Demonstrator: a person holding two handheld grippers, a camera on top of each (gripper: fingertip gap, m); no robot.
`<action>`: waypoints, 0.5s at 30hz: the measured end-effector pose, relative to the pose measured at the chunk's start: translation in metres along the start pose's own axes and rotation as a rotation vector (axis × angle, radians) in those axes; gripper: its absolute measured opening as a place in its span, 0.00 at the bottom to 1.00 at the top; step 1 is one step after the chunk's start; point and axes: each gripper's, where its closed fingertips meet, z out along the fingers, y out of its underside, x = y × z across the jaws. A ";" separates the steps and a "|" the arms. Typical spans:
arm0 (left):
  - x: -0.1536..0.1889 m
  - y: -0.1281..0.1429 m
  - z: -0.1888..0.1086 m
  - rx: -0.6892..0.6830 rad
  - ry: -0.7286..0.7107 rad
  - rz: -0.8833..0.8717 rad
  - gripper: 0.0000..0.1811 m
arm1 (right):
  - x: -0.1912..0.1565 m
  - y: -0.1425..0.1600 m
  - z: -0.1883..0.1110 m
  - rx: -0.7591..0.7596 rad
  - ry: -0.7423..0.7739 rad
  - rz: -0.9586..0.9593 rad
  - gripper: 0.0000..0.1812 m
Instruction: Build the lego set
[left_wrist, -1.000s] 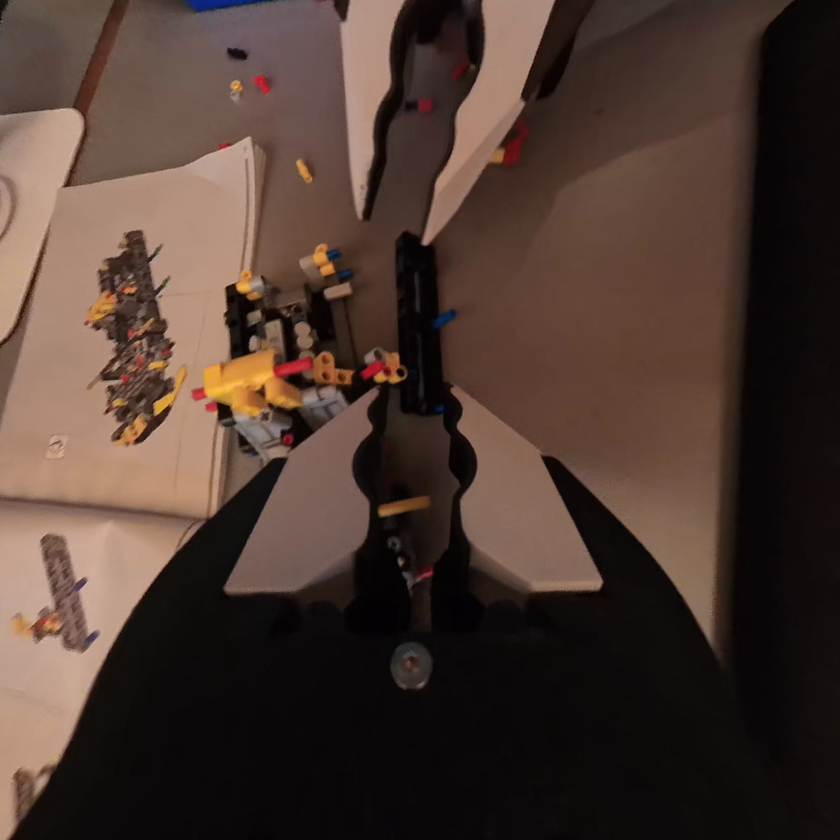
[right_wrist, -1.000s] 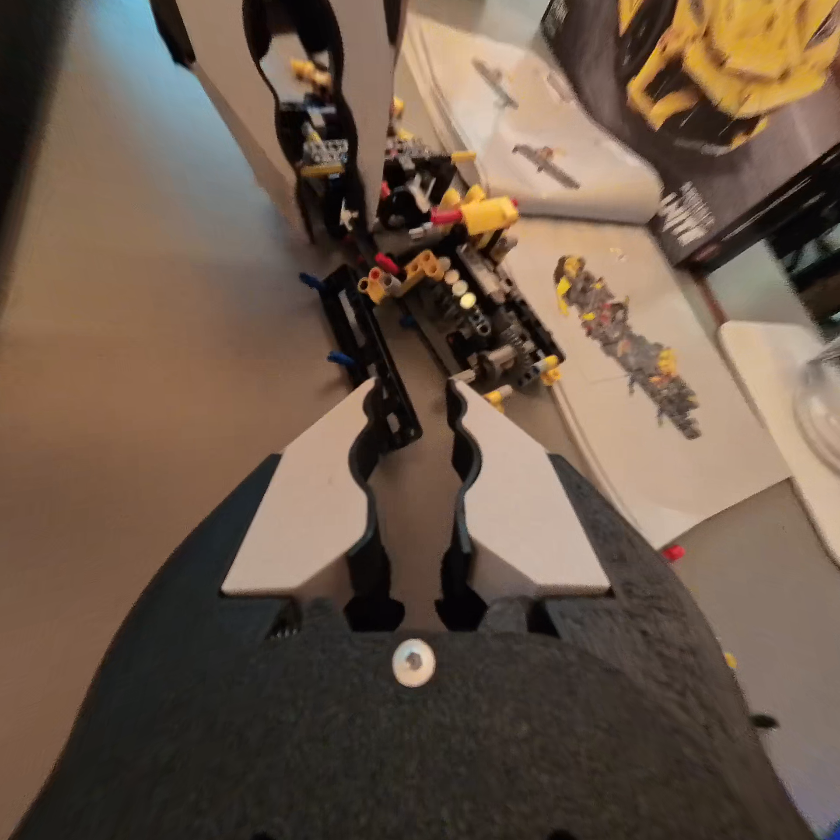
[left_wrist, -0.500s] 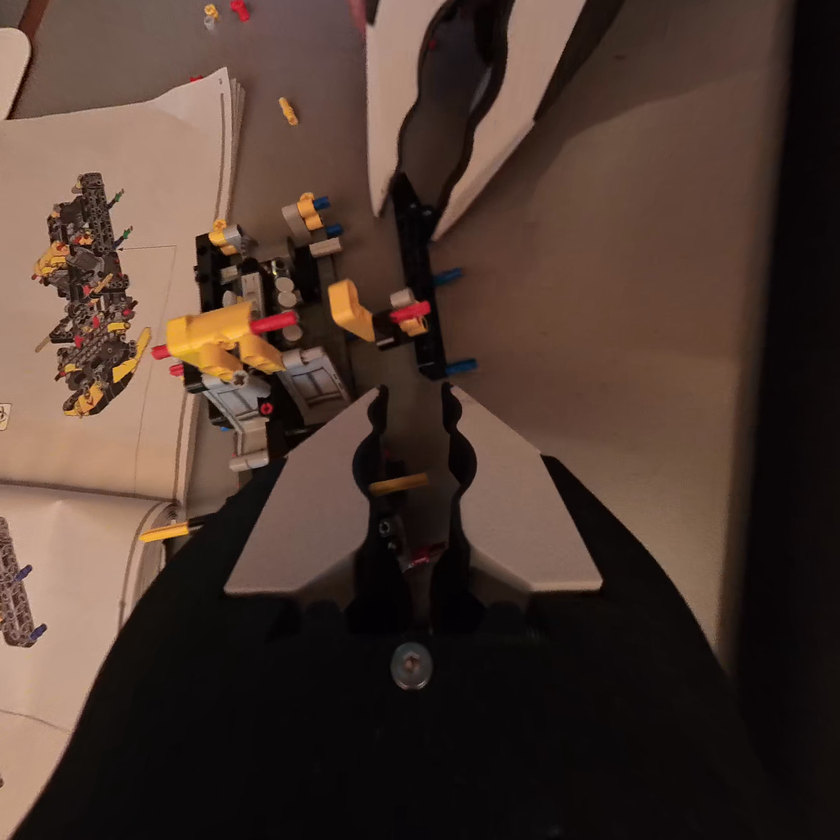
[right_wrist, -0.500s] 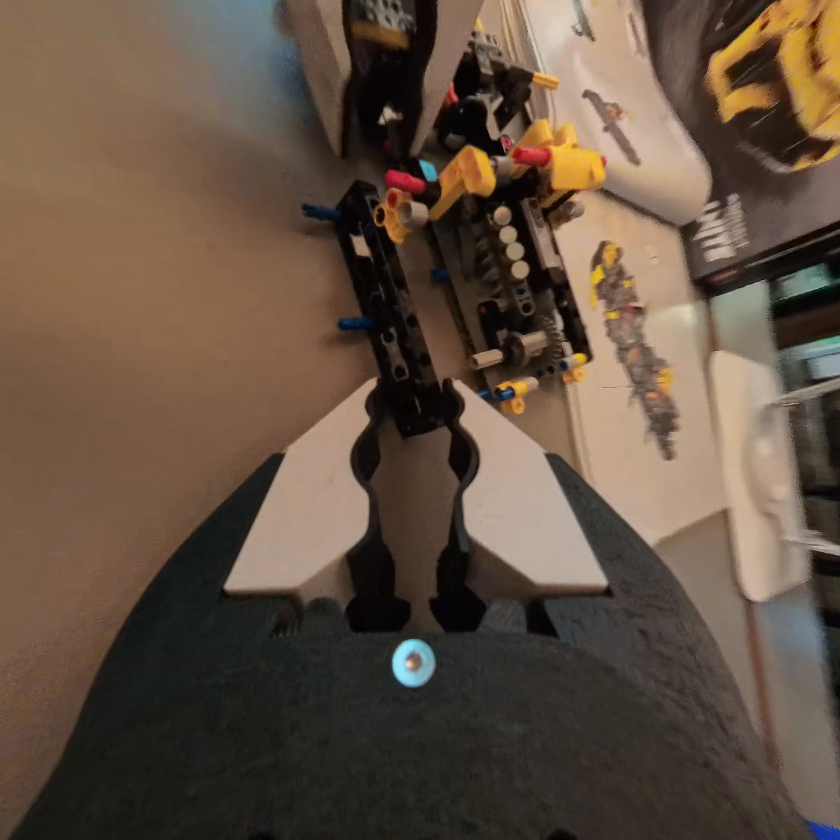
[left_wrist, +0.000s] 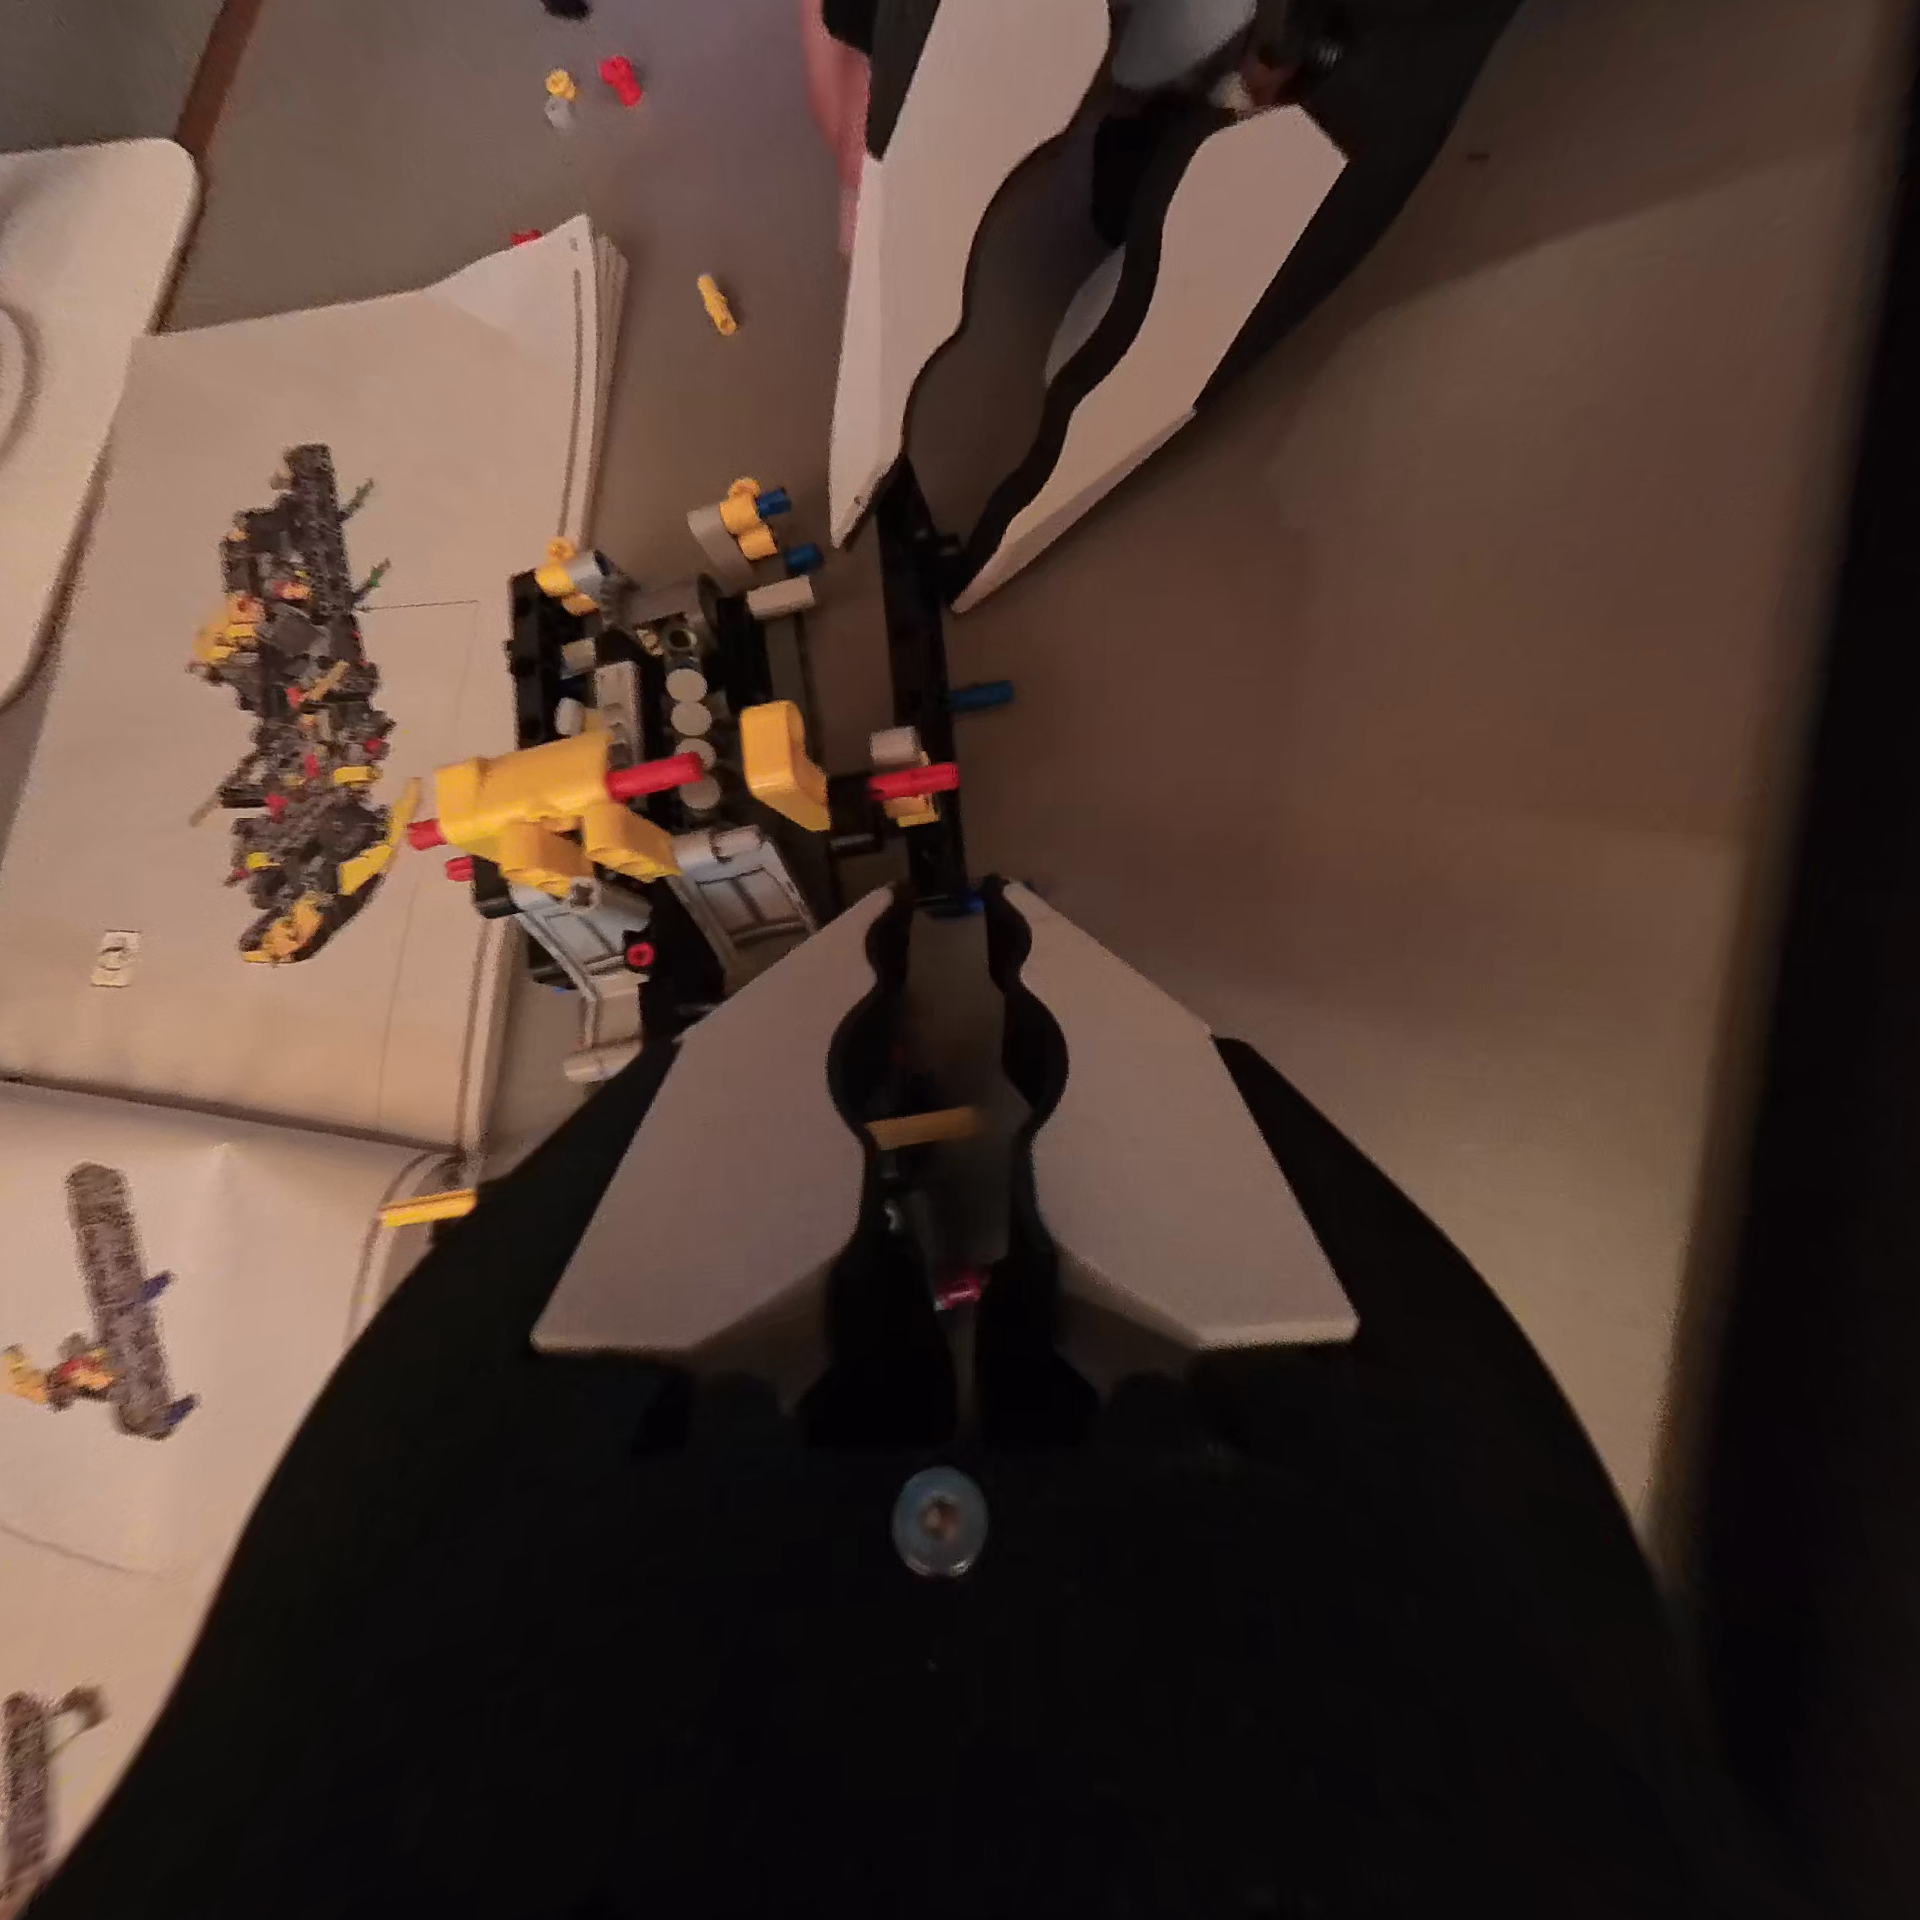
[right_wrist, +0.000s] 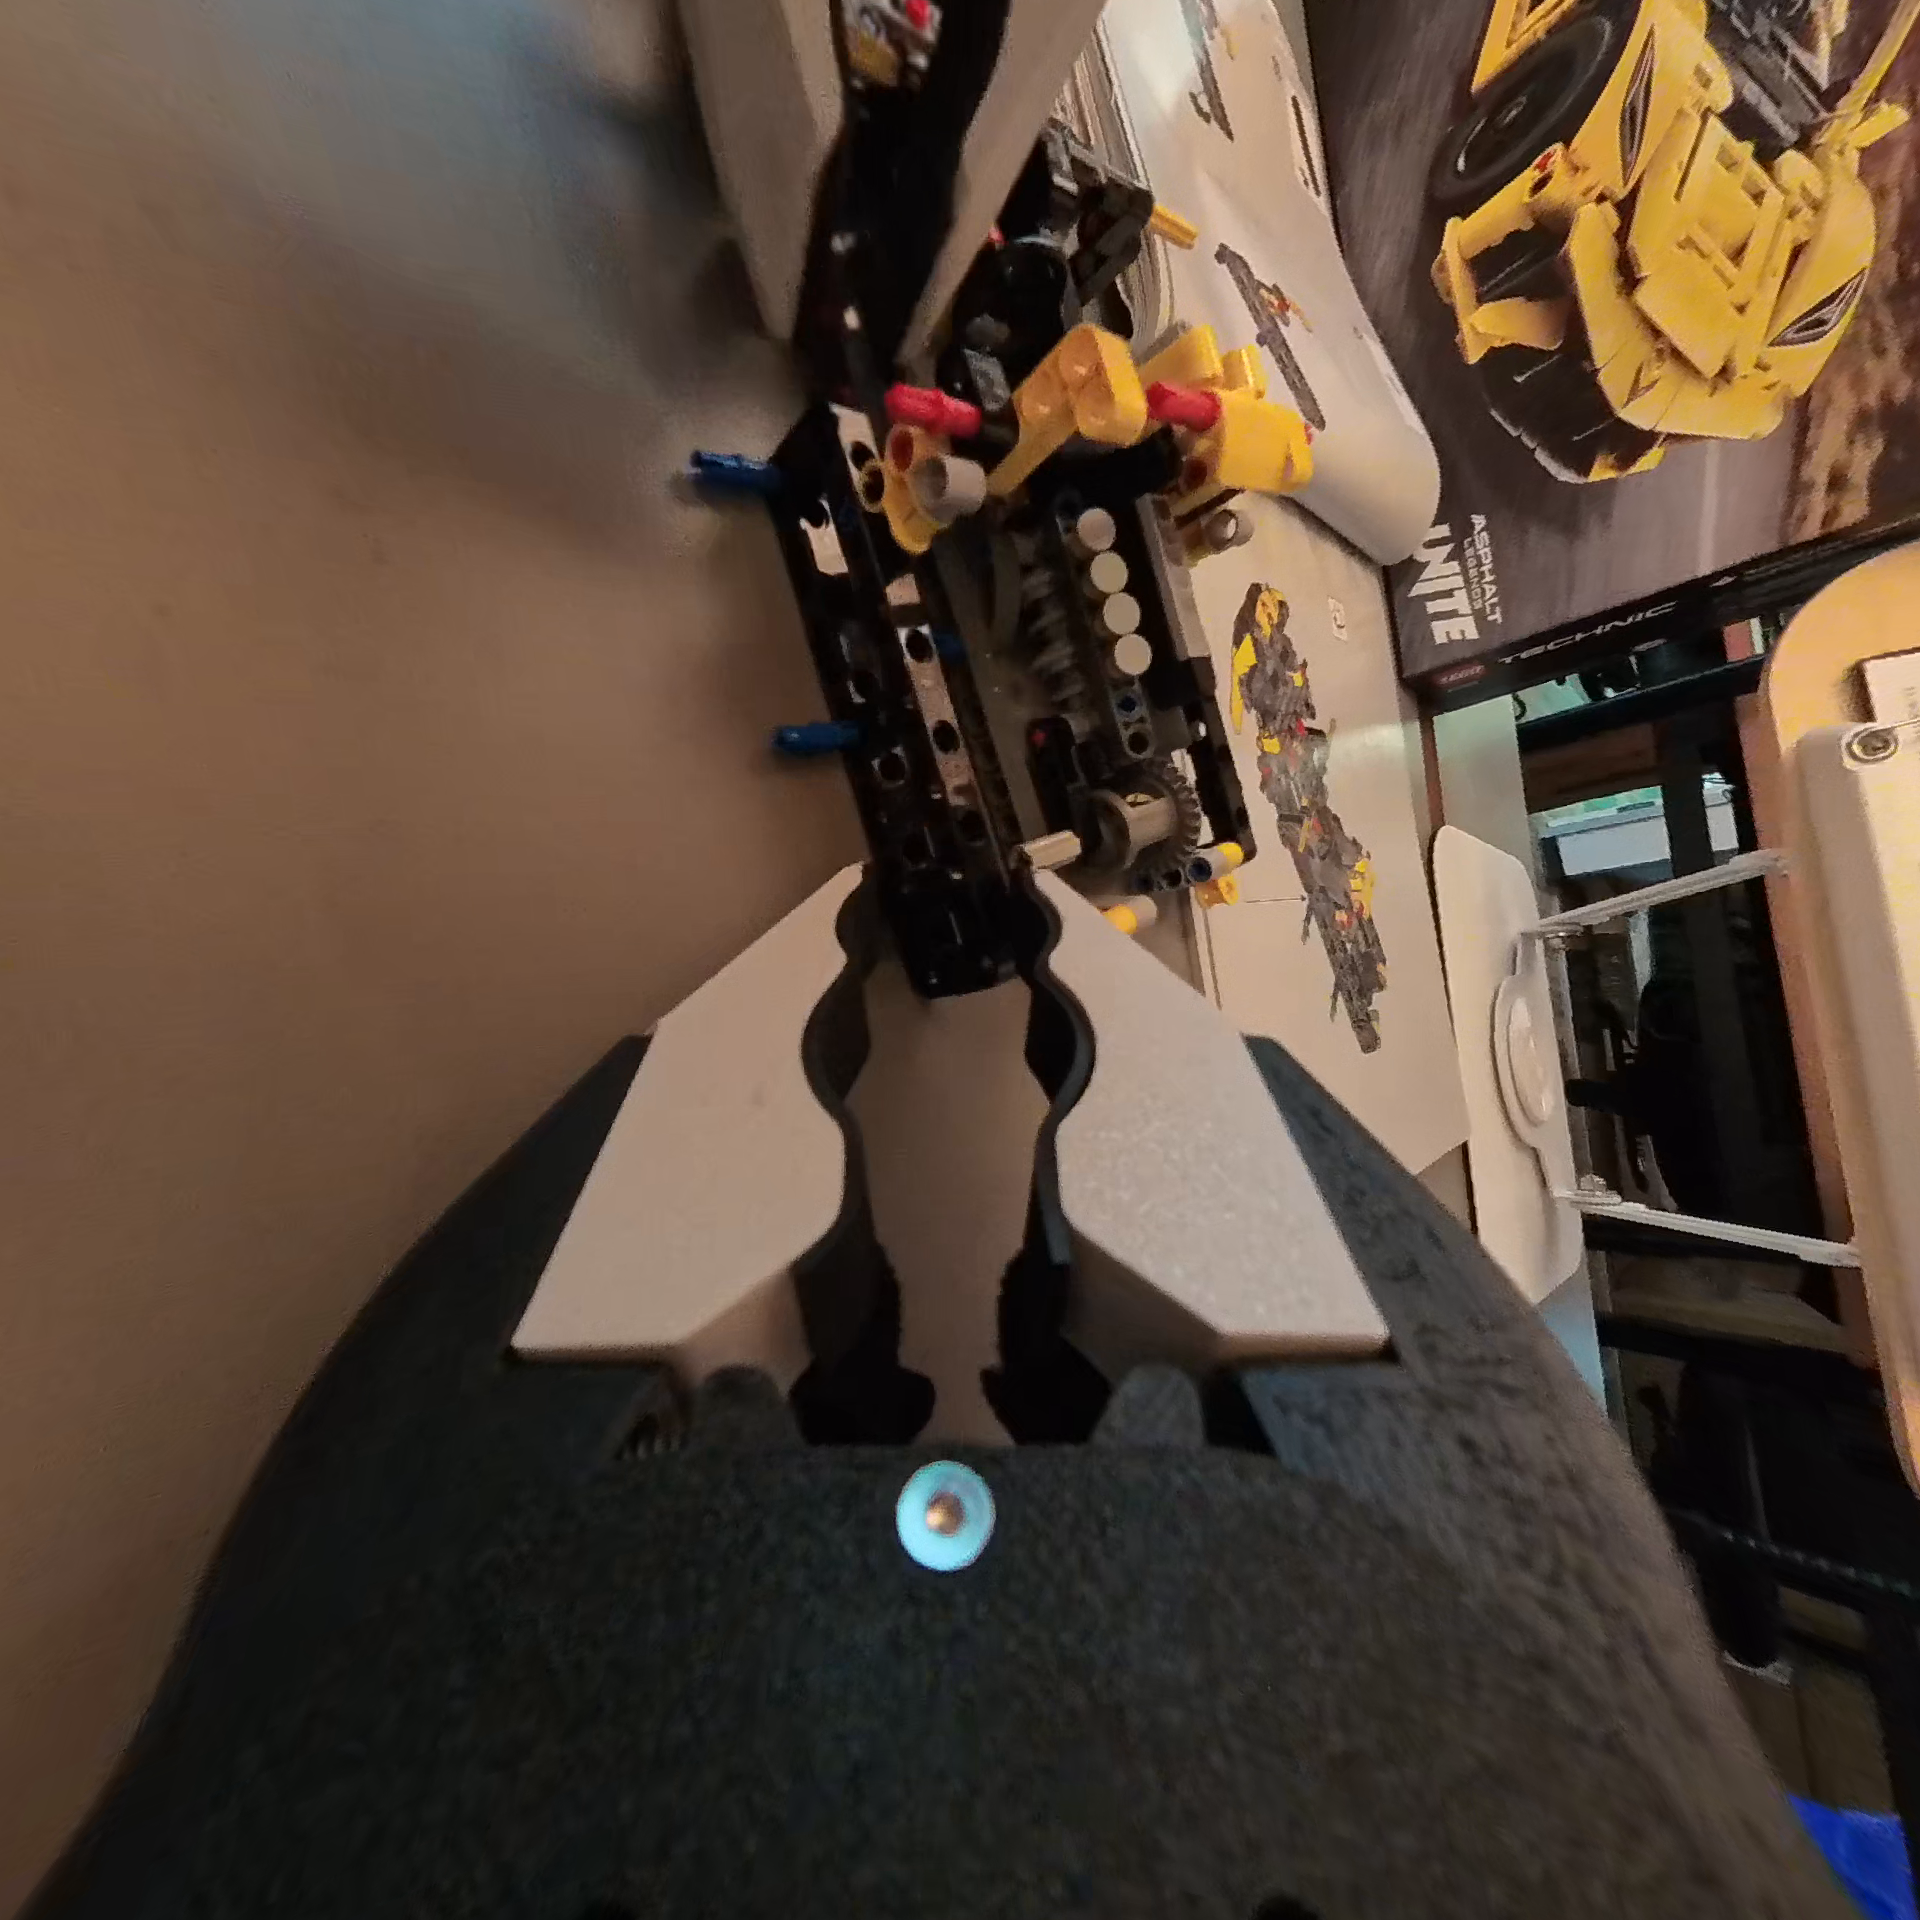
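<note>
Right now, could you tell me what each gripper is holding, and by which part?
Both hold the long black beam on the partly built lego model: the right gripper pinches its near end, and the left gripper appears closed on the opposite end.

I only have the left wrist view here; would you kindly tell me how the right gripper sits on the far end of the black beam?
Observer: The black beam has its end between the fingertips of the right gripper, which appear closed on it.
Operator: Thank you. What lies beside that end?
Observer: A dark gear on a grey axle, at the near corner of the chassis.
Operator: And beyond the manual?
Observer: A set box picturing a yellow car lies past the open manual.
</note>
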 end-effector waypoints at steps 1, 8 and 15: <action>0.001 0.001 0.002 -0.004 0.015 -0.019 0.08 | 0.000 0.000 0.000 -0.001 0.001 0.003 0.13; -0.006 0.000 0.009 -0.013 -0.011 -0.060 0.08 | 0.001 -0.001 0.002 0.009 0.018 0.015 0.13; -0.010 -0.003 0.007 0.009 -0.022 -0.089 0.08 | 0.003 0.000 0.003 0.014 0.034 0.014 0.13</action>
